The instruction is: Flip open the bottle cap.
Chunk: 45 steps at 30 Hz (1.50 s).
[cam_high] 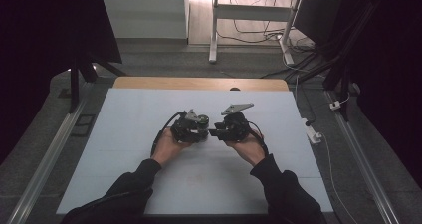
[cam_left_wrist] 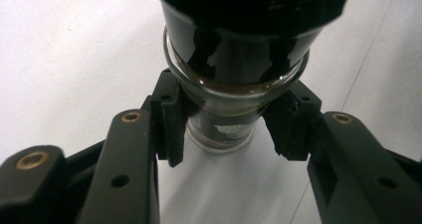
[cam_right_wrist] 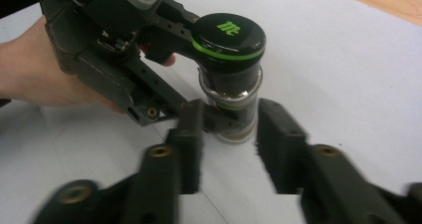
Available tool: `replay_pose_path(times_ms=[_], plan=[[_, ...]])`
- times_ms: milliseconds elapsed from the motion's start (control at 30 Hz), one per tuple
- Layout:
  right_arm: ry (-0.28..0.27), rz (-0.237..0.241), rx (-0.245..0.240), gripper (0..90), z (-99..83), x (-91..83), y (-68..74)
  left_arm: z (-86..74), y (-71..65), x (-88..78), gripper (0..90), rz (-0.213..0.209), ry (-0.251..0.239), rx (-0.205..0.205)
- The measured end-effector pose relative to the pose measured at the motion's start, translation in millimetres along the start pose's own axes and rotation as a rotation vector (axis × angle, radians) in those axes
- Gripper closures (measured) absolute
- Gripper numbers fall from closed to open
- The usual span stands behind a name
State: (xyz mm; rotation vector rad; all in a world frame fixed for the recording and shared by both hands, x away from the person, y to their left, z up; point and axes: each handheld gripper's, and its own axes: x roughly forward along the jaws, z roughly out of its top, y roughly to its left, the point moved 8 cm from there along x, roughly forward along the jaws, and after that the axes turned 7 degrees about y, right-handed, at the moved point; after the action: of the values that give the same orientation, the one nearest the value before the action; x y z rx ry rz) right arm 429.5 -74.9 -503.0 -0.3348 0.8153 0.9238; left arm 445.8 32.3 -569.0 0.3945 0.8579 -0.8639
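Scene: a person at a white table [cam_high: 124, 134] holds a gripper in each hand, both meeting at a small glass jar [cam_right_wrist: 234, 104] with a black, green-ringed cap [cam_right_wrist: 228, 37].
Jar: upright near the middle of the table, dark contents inside, its base on or just above the surface; which, the pictures do not settle.
Left gripper [cam_left_wrist: 226, 129]: fingers [cam_left_wrist: 169, 119] clamped on the glass body below the cap, one on each side.
Right gripper [cam_right_wrist: 229, 144]: fingers [cam_right_wrist: 191, 134] parted on either side of the jar's lower part, not pressing on it; blurred.
Likely step: a second hold on the jar, probably with opening the cap in mind.
Risk, collision: the right fingers look aimed low, at the level of the left gripper's hold, so they could strike those fingers instead of the glass.
Risk, slip: smooth round glass may twist in the left gripper's clamp if the other pushes off-centre.
Risk, spill: a knock sideways could tip the jar or pull it from the clamp; a loosened cap would let the contents out.
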Motion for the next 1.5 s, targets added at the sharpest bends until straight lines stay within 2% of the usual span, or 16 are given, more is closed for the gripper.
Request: replay_pose_path(times_ms=[33, 67, 200, 567, 1133, 1233, 1500], plan=[[0.0, 0.018, -0.002, 74.9, 1.0, 2.8, 1.4, 0.0, 0.0, 0.0, 53.7, 0.0, 0.0, 0.0], [0.0, 0.018, -0.002, 74.9, 1.0, 2.8, 1.4, 0.0, 0.0, 0.0, 53.7, 0.0, 0.0, 0.0], [0.01, 0.046, -0.009, 88.9, 2.4, 9.2, 5.5, 0.0, -0.2, 0.0, 53.7, 0.002, 0.001, -0.001], [0.029, 0.048, -0.024, 89.7, 4.7, 24.1, 7.1, 0.2, -0.4, 0.2, 53.7, 0.003, 0.0, -0.008], [0.001, 0.055, -0.032, 89.7, 11.4, 15.3, 11.1, 0.1, -0.5, 0.2, 53.7, 0.007, 0.002, -0.003], [-0.018, 0.053, -0.028, 89.7, 15.3, 12.5, 11.2, 0.1, -0.8, 0.2, 53.7, 0.011, 0.005, -0.001], [-0.027, 0.052, -0.017, 89.7, 19.3, 11.8, 9.5, -0.1, -0.9, 0.1, 53.8, 0.014, 0.005, -0.002]])
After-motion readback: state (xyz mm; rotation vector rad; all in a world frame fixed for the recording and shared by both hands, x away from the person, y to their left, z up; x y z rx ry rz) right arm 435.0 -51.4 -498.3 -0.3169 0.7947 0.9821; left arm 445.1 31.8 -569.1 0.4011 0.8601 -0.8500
